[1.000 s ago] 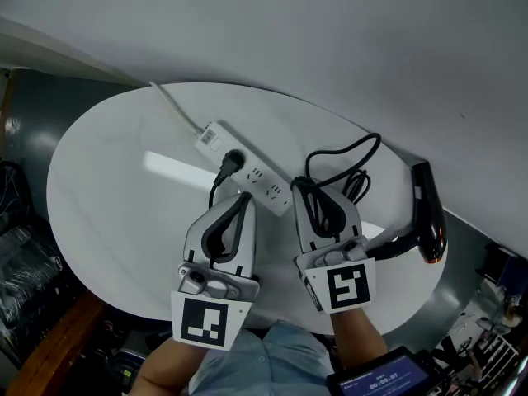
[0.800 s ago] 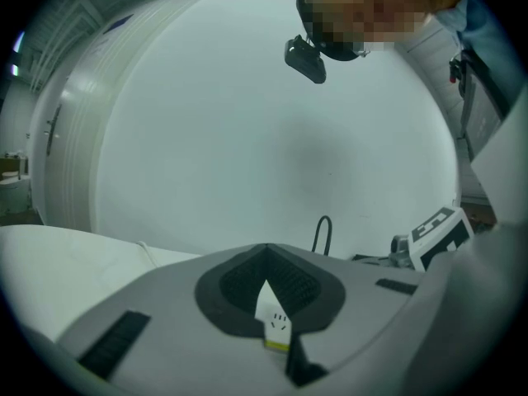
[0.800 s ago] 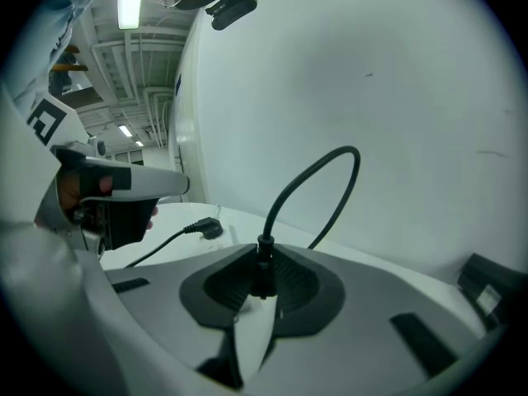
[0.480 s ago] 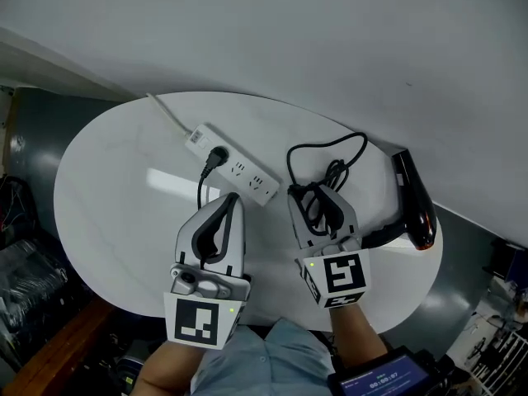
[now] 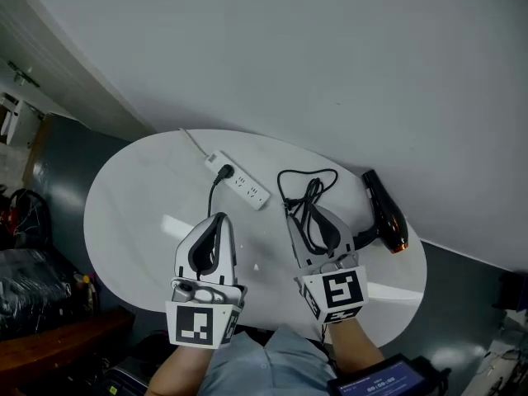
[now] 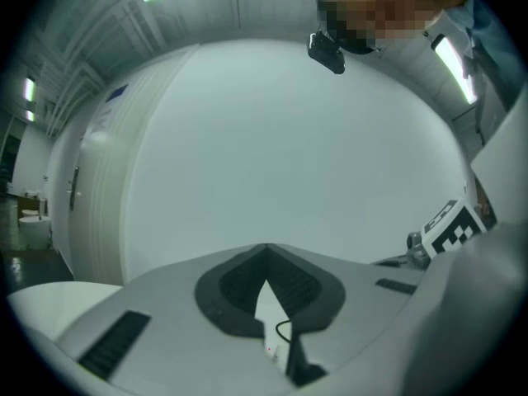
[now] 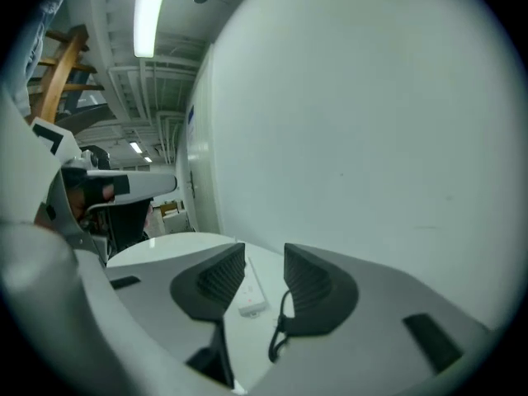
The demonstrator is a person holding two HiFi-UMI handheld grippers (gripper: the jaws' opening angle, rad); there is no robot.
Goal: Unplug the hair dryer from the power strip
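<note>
left gripper (image 6: 264, 250) was closed tip to tip on nothing. right gripper (image 7: 265, 256) had just been opening and stood wide, nothing between the jaws. both hung over the near side of the table (image 5: 132, 213), well apart from the power strip (image 5: 238, 181). plug (image 5: 224, 172) looked seated in the strip, near the end where its white lead leaves. hair dryer (image 5: 385, 219) lay at the table's right edge.

risks:
- nothing pinned the strip, so a pull on the plug would likely drag it along.
- grabbing the cord (image 5: 307, 190) instead of the plug body could strain it.
- the loose coil could snag the right jaws.

hard to see: the cord's run under the left gripper, and how deep the prongs sat. both gripper views showed mostly wall.
</note>
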